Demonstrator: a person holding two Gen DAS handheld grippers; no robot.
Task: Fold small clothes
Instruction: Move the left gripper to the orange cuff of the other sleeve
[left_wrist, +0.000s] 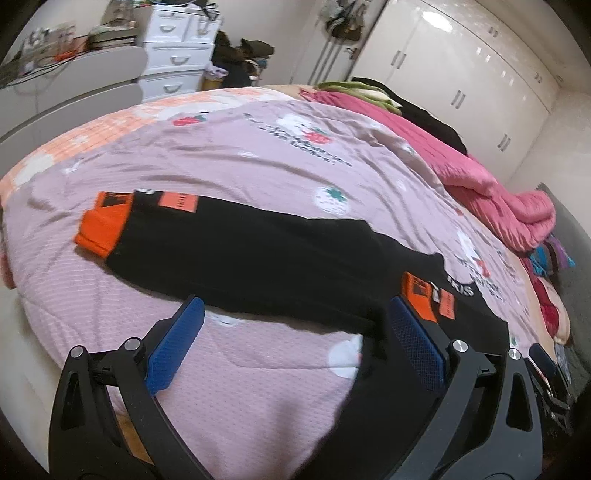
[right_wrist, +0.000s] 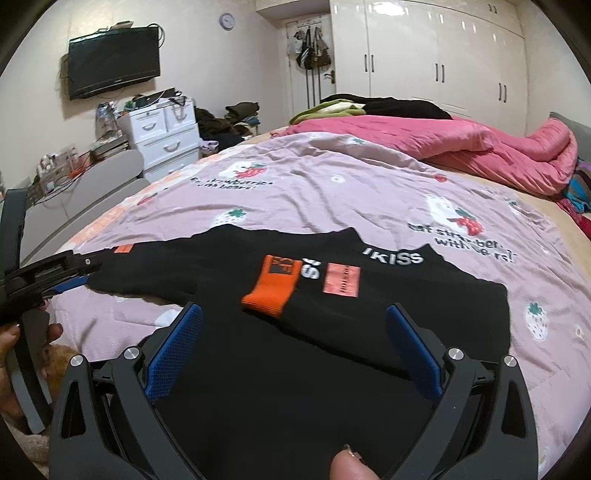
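- The black garment (right_wrist: 258, 314) lies flat on the bed (right_wrist: 332, 192), on the lilac strawberry-print cover, and it seems partly folded, with orange cuffs turned onto the black cloth
- Its long axis runs across both views, roughly left to right, not away from the cameras
- One orange cuff (left_wrist: 101, 229) marks the far left end in the left wrist view; the other orange cuff (right_wrist: 271, 286) rests on top of the body, beside the white letters
- The right hand-held gripper (right_wrist: 293, 350) is released, its blue pads wide apart, and it hangs directly over the near part of the garment, so this hand is the nearer one
- The left hand-held gripper (left_wrist: 291, 339) is also released; between its pads mostly the cover shows, and the near edge of the garment lies just in front of the tips
- My judgement: the next fold should bring the left end over toward the right, along the long axis
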